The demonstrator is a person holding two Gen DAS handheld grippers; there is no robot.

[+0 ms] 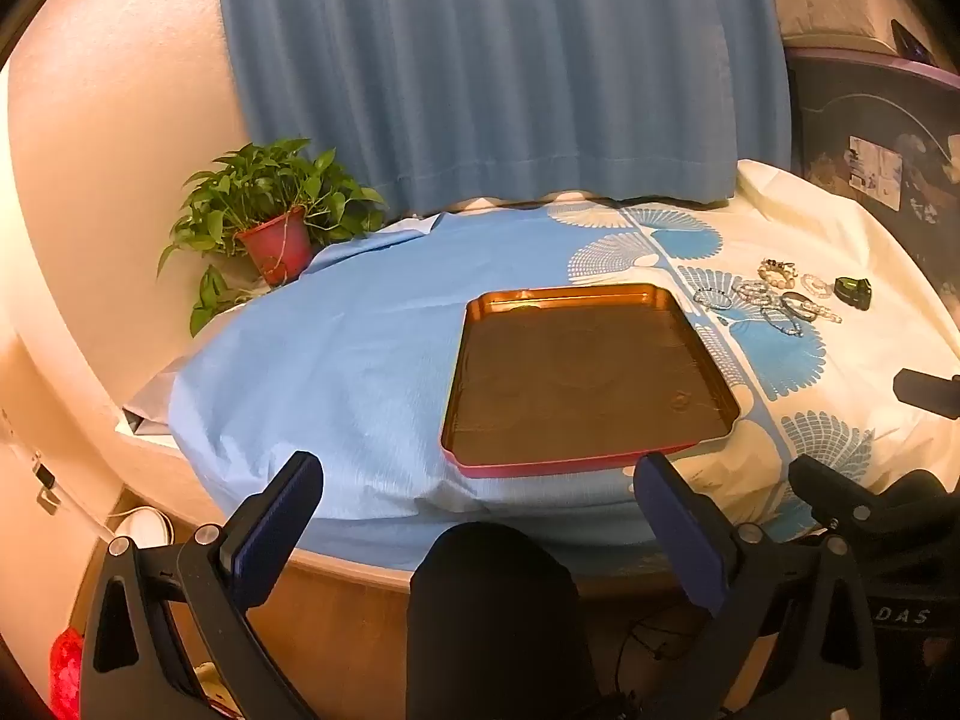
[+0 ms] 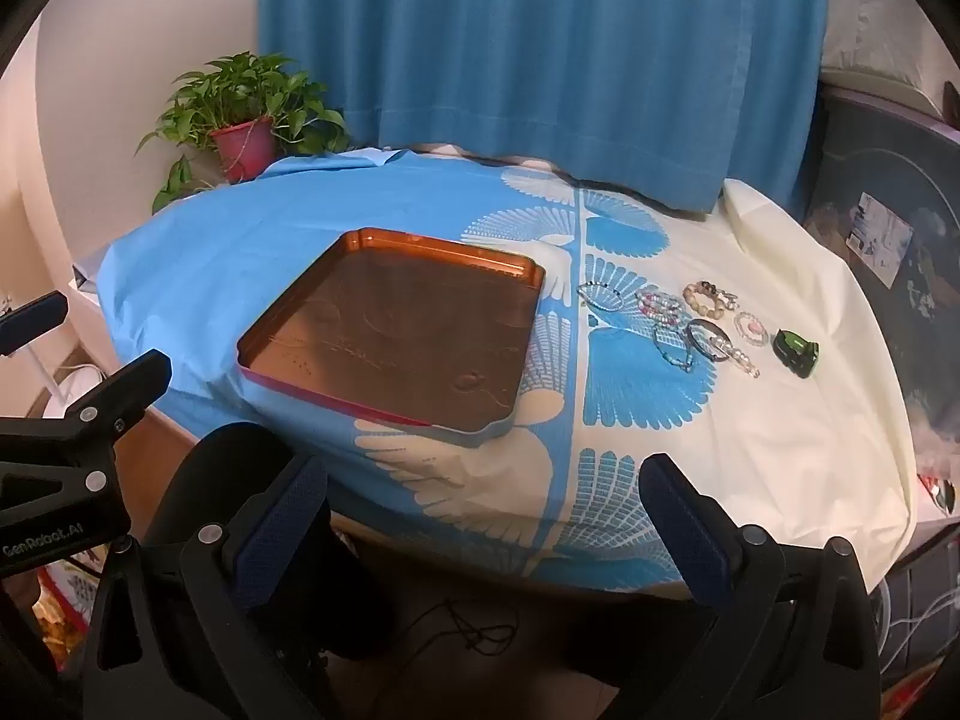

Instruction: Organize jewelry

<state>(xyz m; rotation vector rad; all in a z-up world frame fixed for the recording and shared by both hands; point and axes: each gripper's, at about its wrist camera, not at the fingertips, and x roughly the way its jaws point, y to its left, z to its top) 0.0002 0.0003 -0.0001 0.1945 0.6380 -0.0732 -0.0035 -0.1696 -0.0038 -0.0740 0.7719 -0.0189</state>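
A copper-coloured tray (image 1: 705, 354) with a red rim lies empty on the blue and cream cloth; it also shows in the right wrist view (image 2: 276, 324). Several beaded bracelets (image 1: 774, 297) lie in a cluster on the cloth to the tray's right, also seen in the right wrist view (image 2: 690, 324). My left gripper (image 1: 477, 480) is open and empty, held back at the table's near edge in front of the tray. My right gripper (image 2: 483, 483) is open and empty, at the near edge, well short of the bracelets.
A small green and black object (image 2: 795, 351) lies right of the bracelets. A potted plant (image 1: 273, 222) stands at the table's back left. A blue curtain (image 1: 492, 60) hangs behind. My dark knee (image 1: 492, 600) shows below the table edge.
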